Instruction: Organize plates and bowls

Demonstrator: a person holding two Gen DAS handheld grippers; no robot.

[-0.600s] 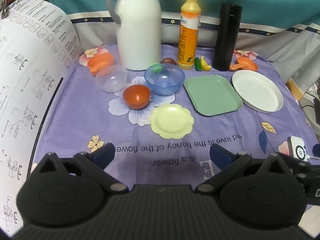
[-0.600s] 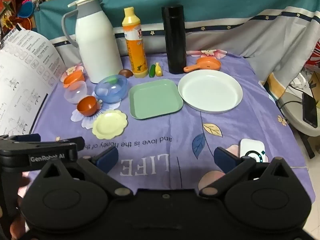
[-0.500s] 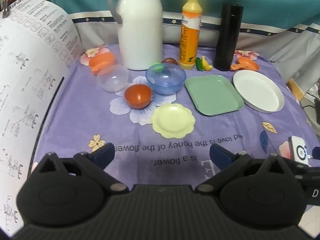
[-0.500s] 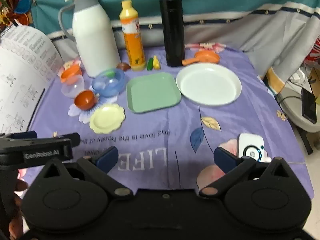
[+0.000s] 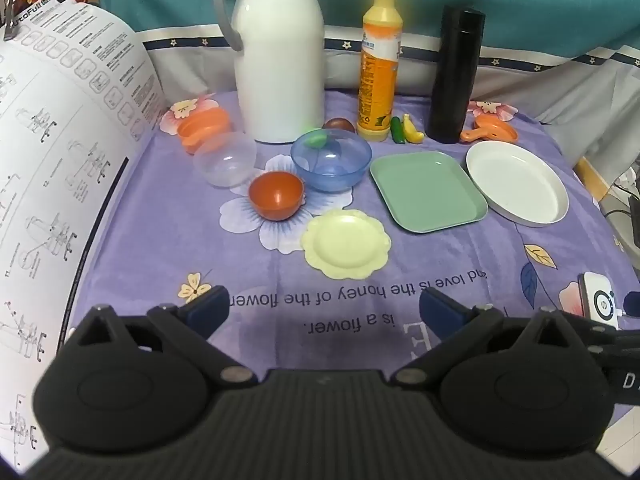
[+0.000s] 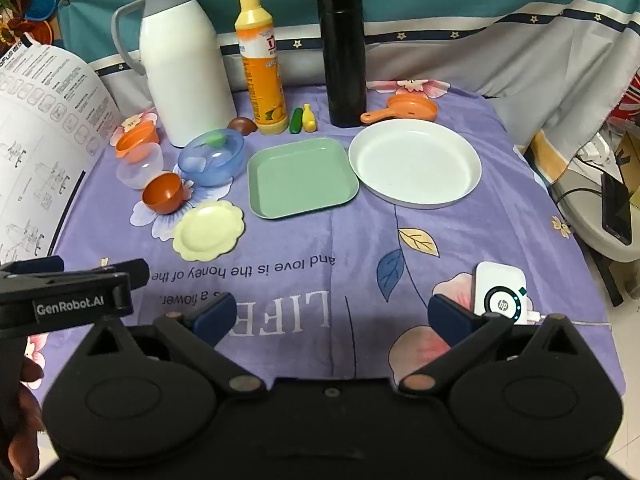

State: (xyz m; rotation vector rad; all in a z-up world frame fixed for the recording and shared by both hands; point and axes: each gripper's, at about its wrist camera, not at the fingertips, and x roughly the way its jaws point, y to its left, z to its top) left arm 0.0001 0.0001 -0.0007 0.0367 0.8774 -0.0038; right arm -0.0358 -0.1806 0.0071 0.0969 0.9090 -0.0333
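On the purple cloth lie a white round plate point(image 6: 414, 164), a green square plate point(image 6: 301, 178) and a small yellow scalloped plate point(image 6: 209, 230). To their left stand a blue bowl point(image 6: 212, 157), a red-brown bowl point(image 6: 163, 193), a clear bowl point(image 6: 140, 166) and an orange bowl point(image 6: 137, 141). The same dishes show in the left wrist view: yellow plate point(image 5: 346, 246), green plate point(image 5: 428, 189), white plate point(image 5: 516, 182). My left gripper point(image 5: 324, 308) is open and empty, near the front edge. My right gripper point(image 6: 330, 314) is open and empty, to its right.
A white thermos jug point(image 6: 182, 64), an orange bottle point(image 6: 262, 64) and a black flask point(image 6: 344, 56) stand at the back. A small orange pan point(image 6: 404, 110) and toy vegetables point(image 6: 302, 119) lie near them. A printed sheet point(image 5: 60, 160) rises at left. A white device point(image 6: 500, 292) lies front right.
Both grippers have shifted slightly with small changes of view. Nothing on the table has moved and both stay open.
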